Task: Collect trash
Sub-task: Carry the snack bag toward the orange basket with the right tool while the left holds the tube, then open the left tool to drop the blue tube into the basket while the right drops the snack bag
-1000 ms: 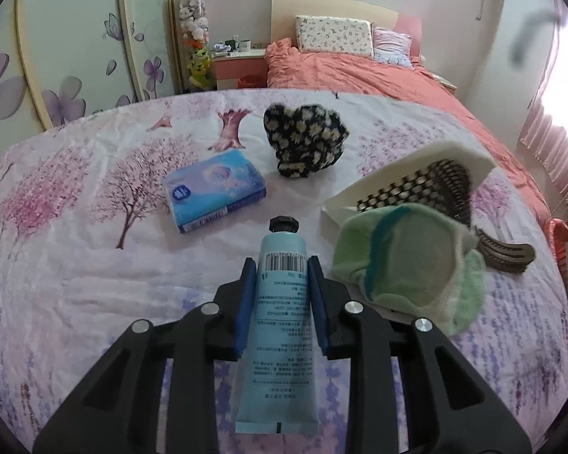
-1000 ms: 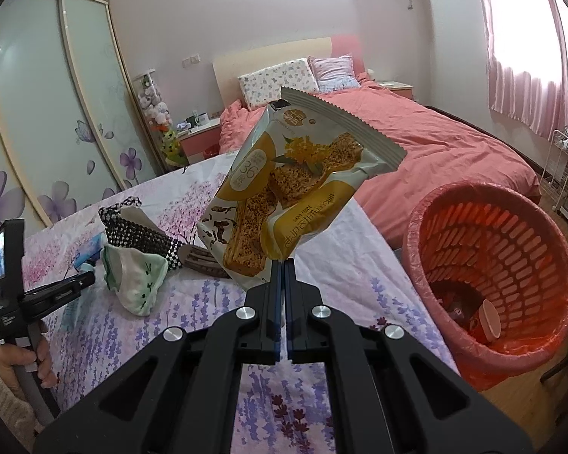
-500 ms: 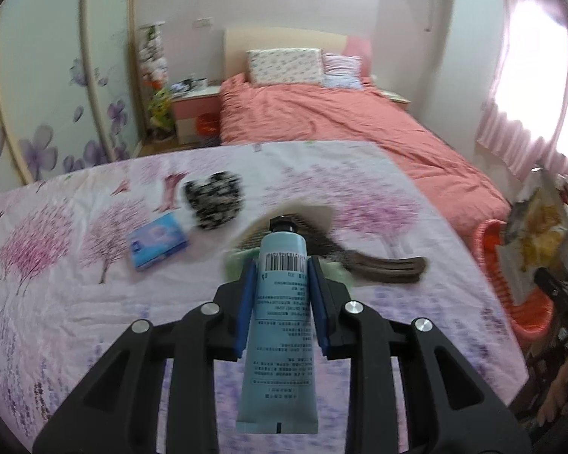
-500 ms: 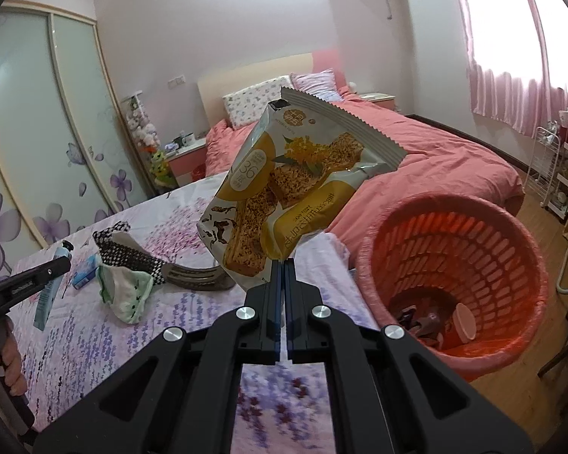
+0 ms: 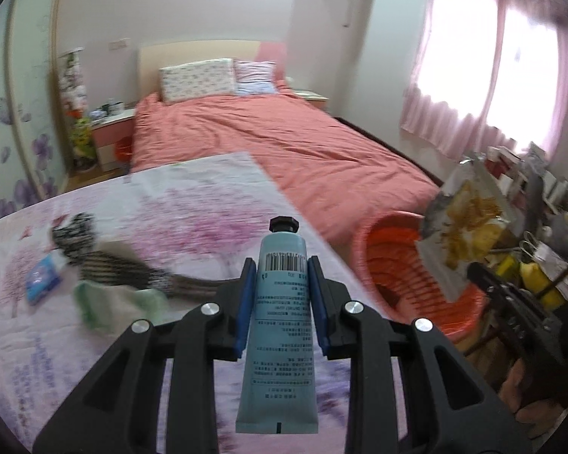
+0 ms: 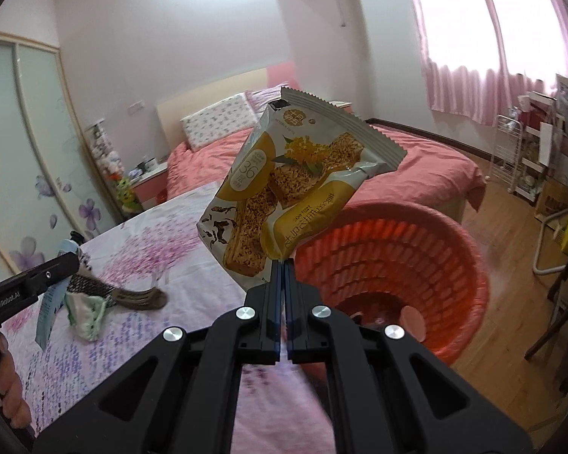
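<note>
The snack bag (image 6: 295, 193) is pinched by its bottom corner in the right claw (image 6: 283, 276), whose two fingers are pressed flat together on it. The bag stands up and leans to the right, with its long side pointing up and away from the claw. The red bin (image 6: 394, 265) sits just past the claw, low and a bit to the right. The bag hangs above the bin's near rim, not over the middle, so I think it needs to go a little forward before it is let go. Some trash lies at the bottom of the bin.

The left claw (image 5: 283, 299) squeezes a blue tube (image 5: 280, 325) by its sides, cap pointing forward. It is over the table (image 5: 193, 204), and the bin is off to its right. The right claw is much nearer the bin.

On the table lie a brush (image 6: 132, 295) and a green cloth (image 6: 89, 312). The left view is blurry, so the other small things there are hard to name.
</note>
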Available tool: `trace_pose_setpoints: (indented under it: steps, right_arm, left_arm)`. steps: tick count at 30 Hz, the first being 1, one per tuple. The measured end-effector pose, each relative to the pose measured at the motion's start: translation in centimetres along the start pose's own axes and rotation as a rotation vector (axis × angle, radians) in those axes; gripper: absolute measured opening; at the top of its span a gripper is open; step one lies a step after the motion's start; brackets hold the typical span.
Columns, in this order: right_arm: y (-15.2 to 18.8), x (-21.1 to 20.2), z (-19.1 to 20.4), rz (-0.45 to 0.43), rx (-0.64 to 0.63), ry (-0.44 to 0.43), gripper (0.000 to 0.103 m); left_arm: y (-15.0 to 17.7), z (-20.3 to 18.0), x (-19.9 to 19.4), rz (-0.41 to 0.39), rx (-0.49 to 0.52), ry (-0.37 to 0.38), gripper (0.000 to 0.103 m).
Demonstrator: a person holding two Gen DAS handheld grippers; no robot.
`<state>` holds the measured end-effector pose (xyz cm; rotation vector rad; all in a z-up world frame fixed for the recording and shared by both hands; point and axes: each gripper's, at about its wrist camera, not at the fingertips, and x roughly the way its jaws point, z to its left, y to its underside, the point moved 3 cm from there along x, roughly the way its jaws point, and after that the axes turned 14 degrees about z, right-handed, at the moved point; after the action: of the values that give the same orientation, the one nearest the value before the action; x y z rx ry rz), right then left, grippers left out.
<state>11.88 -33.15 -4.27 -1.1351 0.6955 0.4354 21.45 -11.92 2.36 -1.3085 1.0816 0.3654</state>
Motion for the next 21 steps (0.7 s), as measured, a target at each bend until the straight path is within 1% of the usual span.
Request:
trace_pose_setpoints:
  steps: [6,13,15,21]
  right_arm:
    - [-0.5,0.0,-3.5,-0.012,0.055,0.048,0.002]
    - [-0.7,1.0,-6.2,-0.003,0.105,0.086,0.002]
    - [-0.8,1.4,-6.6,0.004,0.11,0.091,0.002]
    - [-0.6,2.3,-7.4,0.028,0.114,0.107,0.002]
  left_arm:
    - [-1.3,-5.8,2.6,0.02,0.066,0.099,0.028]
    - [-2.4,-11.1,5.7,0.041,0.13,0.183,0.028]
    - [-2.5,-12.0,6.2,0.049,0.14,0.197,0.028]
    - [-3.2,-14.5,9.5,0.083,0.163,0.223,0.028]
